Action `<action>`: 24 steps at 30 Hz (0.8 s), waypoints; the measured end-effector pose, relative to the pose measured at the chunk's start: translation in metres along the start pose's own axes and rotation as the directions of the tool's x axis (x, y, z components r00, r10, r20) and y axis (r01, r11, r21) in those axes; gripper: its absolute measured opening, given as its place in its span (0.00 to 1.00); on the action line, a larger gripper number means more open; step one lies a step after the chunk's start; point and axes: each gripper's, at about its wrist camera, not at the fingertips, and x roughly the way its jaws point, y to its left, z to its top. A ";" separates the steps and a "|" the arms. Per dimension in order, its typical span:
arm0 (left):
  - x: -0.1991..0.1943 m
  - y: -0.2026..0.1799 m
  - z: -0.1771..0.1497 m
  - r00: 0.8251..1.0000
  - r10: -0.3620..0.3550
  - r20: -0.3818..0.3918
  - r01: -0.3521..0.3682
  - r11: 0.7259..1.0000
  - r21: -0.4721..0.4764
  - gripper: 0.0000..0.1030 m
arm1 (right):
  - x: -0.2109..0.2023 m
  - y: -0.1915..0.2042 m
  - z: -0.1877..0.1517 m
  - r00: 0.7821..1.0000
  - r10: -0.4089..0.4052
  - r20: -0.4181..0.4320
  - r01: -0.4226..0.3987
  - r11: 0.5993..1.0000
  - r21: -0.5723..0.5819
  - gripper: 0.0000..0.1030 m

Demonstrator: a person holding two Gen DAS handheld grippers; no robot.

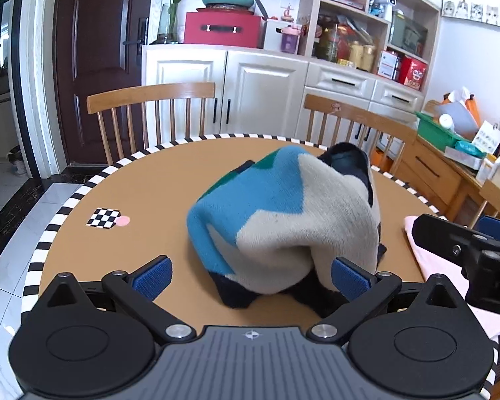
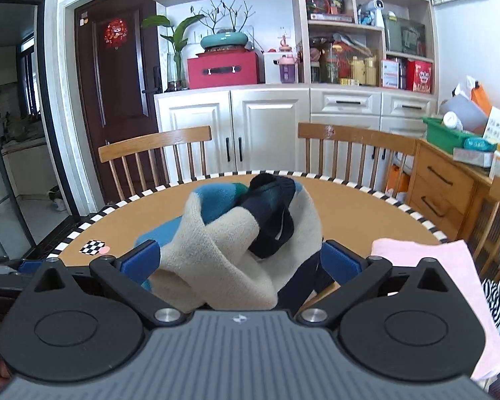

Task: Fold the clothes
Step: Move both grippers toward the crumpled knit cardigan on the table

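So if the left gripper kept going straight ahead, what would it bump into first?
The crumpled blue-and-cream sweater. It bulges right between the open jaws of the left gripper already, so it would likely hit that first, well before the chairs.

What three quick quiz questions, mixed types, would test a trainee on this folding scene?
1. True or false: the sweater lies flat and neatly folded on the round table.
2. Multiple choice: the pink cloth lies A) on the table's right side, B) over a chair back, C) on the floor.
3. Fill in: on both the left gripper and the right gripper, the jaws stand ____.

Key: 1 false, it is bunched in a heap. 2 A. 3 open, with sweater fabric between them.
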 end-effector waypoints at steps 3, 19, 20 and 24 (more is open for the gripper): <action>0.001 0.000 0.000 1.000 -0.011 -0.008 0.011 1.000 -0.012 1.00 | 0.001 -0.001 -0.001 1.000 0.008 -0.013 -0.008 1.000 0.019 1.00; -0.001 0.005 0.001 0.998 -0.042 -0.038 0.040 0.998 -0.053 1.00 | 0.001 -0.002 -0.001 0.998 0.030 -0.051 -0.027 0.997 0.068 1.00; -0.001 0.005 0.001 0.998 -0.046 -0.036 0.044 0.998 -0.055 1.00 | 0.002 -0.003 -0.002 0.998 0.035 -0.049 -0.032 0.997 0.073 1.00; -0.001 0.005 0.001 0.998 -0.048 -0.035 0.046 0.998 -0.051 1.00 | 0.003 -0.005 -0.002 0.998 0.035 -0.055 -0.031 0.996 0.083 1.00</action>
